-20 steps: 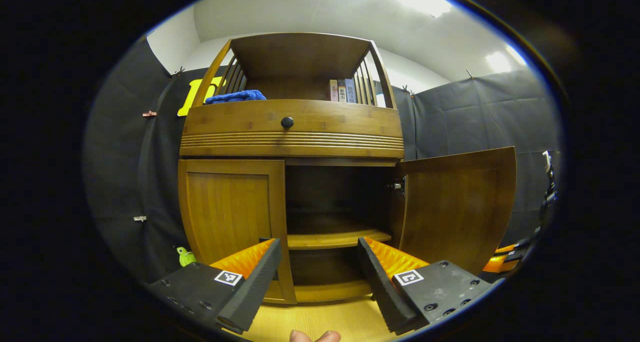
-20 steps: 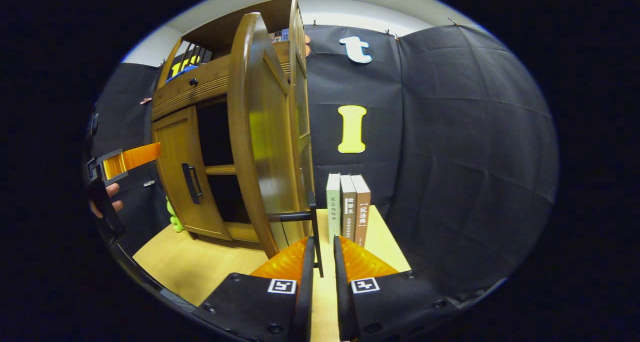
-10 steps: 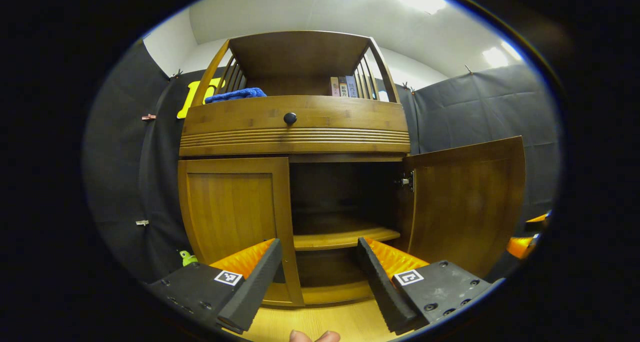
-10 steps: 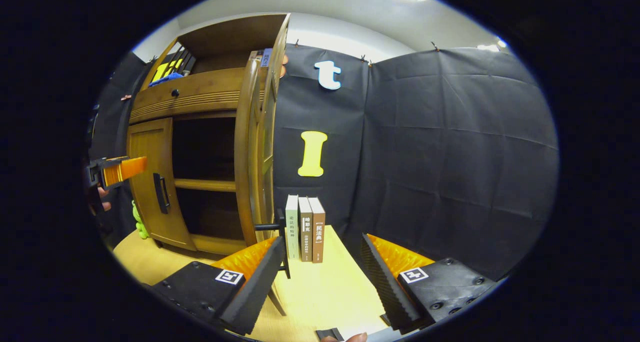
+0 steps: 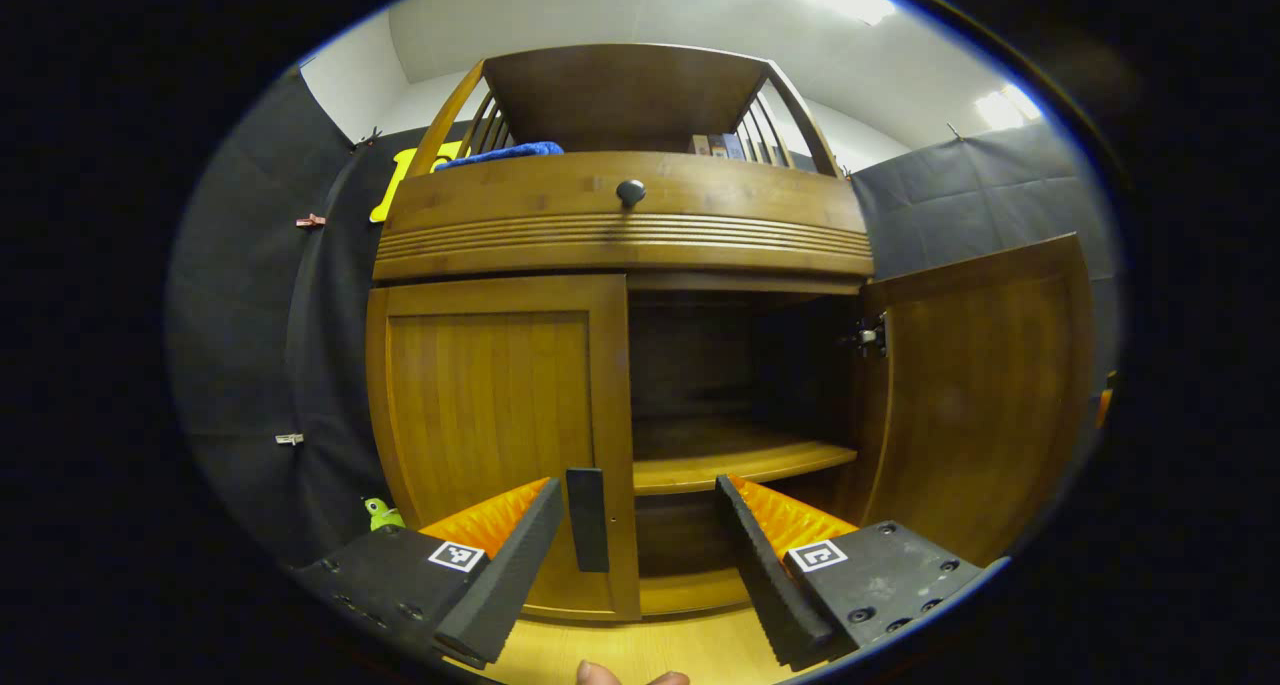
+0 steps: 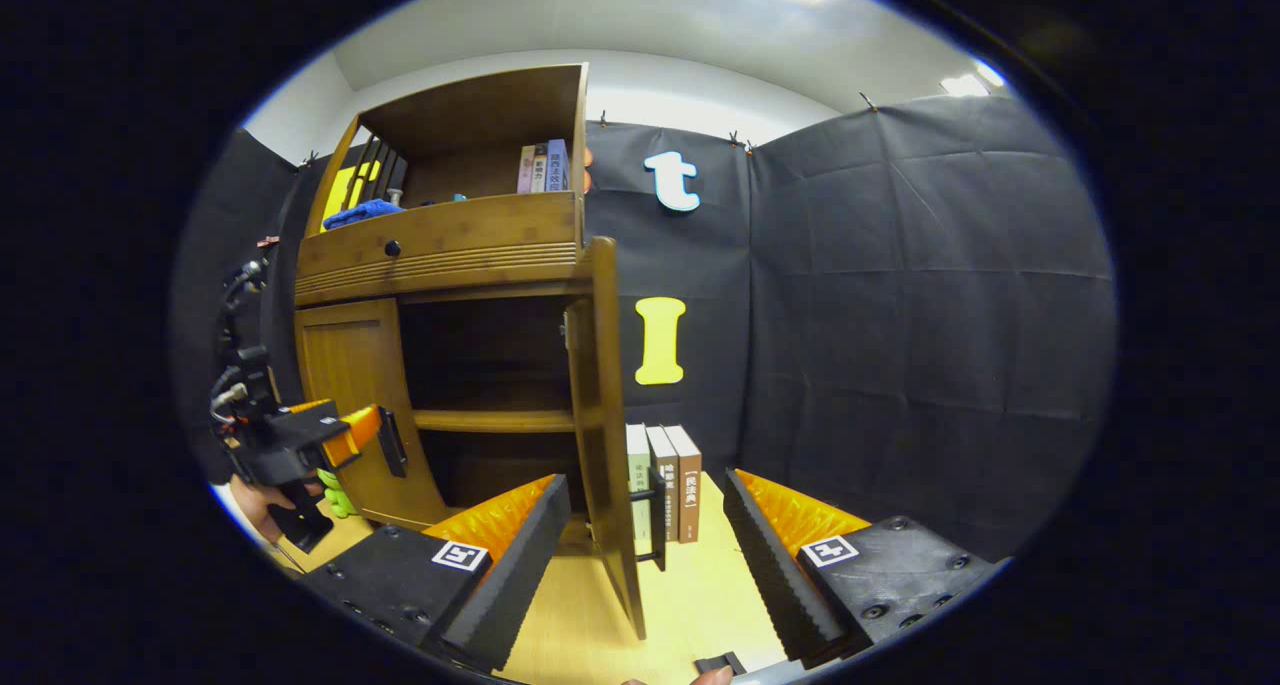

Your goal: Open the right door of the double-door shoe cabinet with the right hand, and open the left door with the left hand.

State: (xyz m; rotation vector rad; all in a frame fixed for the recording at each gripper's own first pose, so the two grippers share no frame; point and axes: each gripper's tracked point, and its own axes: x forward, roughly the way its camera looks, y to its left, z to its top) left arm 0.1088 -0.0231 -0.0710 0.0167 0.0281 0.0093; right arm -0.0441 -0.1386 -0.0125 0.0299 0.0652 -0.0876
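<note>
Left tool nearer flat black handle

Two long wedge-shaped fingers up front on the left gripper, ridged inner faces, dark blocky mounts dotted with round screws. Square black-and-white marker tags on each mount. Same build on the right gripper. Farther off, seen from the right gripper view: boxy dark housing, loose cables looping above, pistol-style handle below.
</note>
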